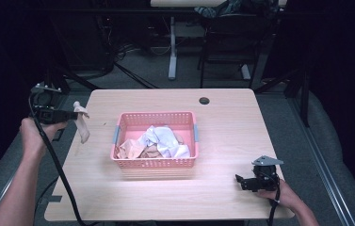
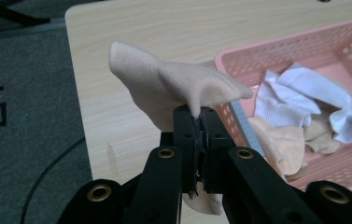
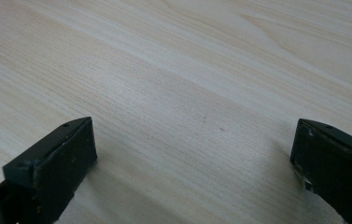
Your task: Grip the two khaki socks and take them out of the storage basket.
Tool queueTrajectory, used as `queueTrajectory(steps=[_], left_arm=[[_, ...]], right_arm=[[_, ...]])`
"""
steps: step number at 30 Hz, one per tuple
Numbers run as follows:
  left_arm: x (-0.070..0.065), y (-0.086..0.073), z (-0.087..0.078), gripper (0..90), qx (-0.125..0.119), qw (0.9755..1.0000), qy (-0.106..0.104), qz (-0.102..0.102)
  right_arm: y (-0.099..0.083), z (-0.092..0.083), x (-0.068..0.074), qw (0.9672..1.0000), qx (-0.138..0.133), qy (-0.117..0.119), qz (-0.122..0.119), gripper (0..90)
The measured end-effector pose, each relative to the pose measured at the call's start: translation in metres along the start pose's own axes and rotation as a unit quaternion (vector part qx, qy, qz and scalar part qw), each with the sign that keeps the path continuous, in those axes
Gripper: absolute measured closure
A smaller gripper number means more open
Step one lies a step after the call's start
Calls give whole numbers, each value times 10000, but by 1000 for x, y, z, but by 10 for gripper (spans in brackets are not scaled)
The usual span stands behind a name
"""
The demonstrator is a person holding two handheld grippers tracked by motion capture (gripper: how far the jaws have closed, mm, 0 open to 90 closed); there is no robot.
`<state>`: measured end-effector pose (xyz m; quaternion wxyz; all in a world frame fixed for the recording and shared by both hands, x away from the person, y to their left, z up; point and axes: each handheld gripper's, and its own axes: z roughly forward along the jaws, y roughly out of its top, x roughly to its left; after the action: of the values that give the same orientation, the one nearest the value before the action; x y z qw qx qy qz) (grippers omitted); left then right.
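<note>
The left tool is clamped on a beige sock.

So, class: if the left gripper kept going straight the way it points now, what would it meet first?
Probably the pink basket. The left gripper, shut on a beige sock, points across the table toward the basket's near end wall, though depth is hard to judge and it might pass just above it.

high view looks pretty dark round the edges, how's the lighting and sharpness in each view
High view: the table is brightly lit, the room around it nearly black. Left gripper view: the beige sock clamped in the left gripper is sharp and evenly lit, the pink basket slightly soft. Right gripper view: wood grain crisp, open right gripper casts soft shadows.
</note>
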<state>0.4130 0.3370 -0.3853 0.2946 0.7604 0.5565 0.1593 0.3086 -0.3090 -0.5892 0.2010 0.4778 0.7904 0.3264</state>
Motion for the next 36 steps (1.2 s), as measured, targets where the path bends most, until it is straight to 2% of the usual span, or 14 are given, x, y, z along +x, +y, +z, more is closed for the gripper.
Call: queueTrajectory(steps=[5, 7, 10, 13, 22, 25, 27, 29, 33, 36], left_arm=[[6, -9, 17, 874, 160, 9997, -63, -199], [6, -13, 25, 874, 277, 9994, -72, -202], [6, -18, 36, 874, 442, 9989, 20, -145], [9, -24, 50, 874, 585, 9980, 31, -232], [11, -53, 100, 871, 905, 9945, -280, -451], [6, -59, 108, 863, 913, 9942, -364, -438], [4, -61, 110, 807, 943, 9935, -411, -481], [2, -63, 110, 698, 893, 9933, -527, -514], [-7, -62, 99, 386, 693, 9951, -591, -392], [-12, -60, 88, 275, 565, 9960, -617, -301]], right_arm=[[0, 0, 0, 10000, -7, 6, 5, 0], [0, 0, 1, 10000, -29, 25, 40, 0], [0, 0, 1, 10000, -24, 18, 41, 0], [0, 0, 1, 10000, -27, 10, 48, 0], [0, 0, 1, 10000, -26, 30, 41, 0], [0, 0, 1, 10000, -27, 6, 58, 0], [-1, 0, 1, 10000, -28, 1, 63, 0], [-1, 0, 1, 10000, -27, 1, 65, 0], [-1, 0, 2, 10000, -28, -7, 72, 0], [-1, 0, 1, 10000, -20, 9, 63, 0]])
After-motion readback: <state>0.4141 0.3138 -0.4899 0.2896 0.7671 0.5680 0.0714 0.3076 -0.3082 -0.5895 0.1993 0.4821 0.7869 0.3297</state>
